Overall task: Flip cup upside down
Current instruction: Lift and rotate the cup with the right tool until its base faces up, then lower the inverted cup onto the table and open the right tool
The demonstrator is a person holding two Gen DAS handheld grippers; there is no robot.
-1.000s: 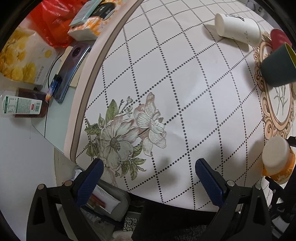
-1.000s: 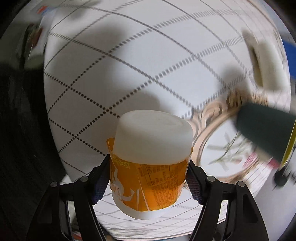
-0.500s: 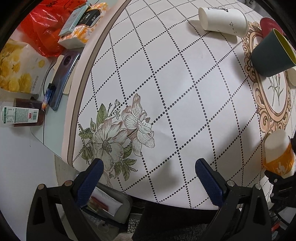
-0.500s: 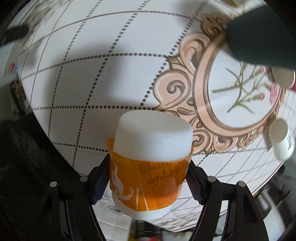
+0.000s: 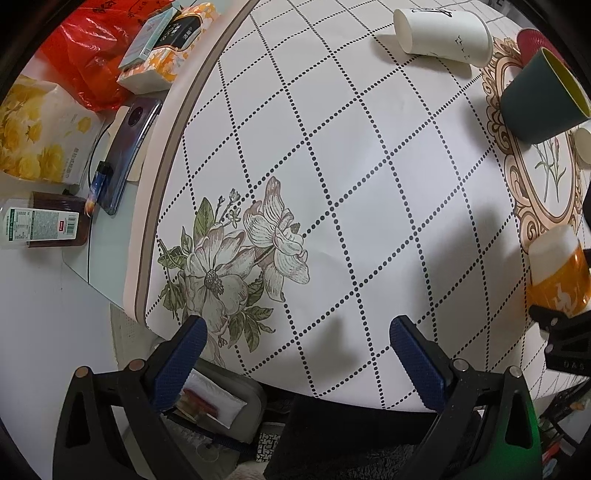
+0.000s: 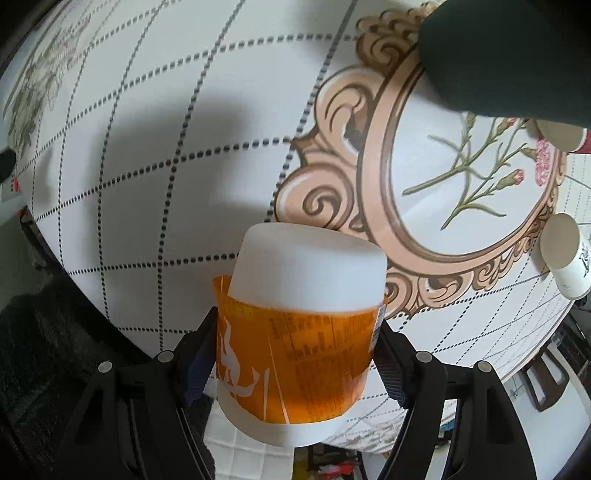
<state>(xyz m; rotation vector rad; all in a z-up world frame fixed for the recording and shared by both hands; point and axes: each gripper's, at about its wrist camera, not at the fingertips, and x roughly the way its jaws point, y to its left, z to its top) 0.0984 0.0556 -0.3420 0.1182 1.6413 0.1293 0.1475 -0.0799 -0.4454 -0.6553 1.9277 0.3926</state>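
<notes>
My right gripper (image 6: 295, 354) is shut on a white cup with an orange label (image 6: 301, 325), its closed base pointing away from the camera. The cup hangs above the near edge of the round table (image 6: 155, 155). In the left wrist view the same cup (image 5: 557, 269) shows at the right edge, base up, held above the tablecloth. My left gripper (image 5: 295, 354) is open and empty over the table's front edge, near the printed flower (image 5: 236, 266).
A dark green cup (image 5: 543, 103) and a white paper cup (image 5: 443, 33) lie on their sides at the far right. A small white cup (image 6: 565, 254) lies near the ornate frame print. A phone (image 5: 125, 147), a bottle (image 5: 44, 225) and packets sit on the left ledge.
The right gripper has turned and swung with the cup, so the frame print now fills its view. The left gripper view has shifted slightly; the held cup sits lower at its right edge.
</notes>
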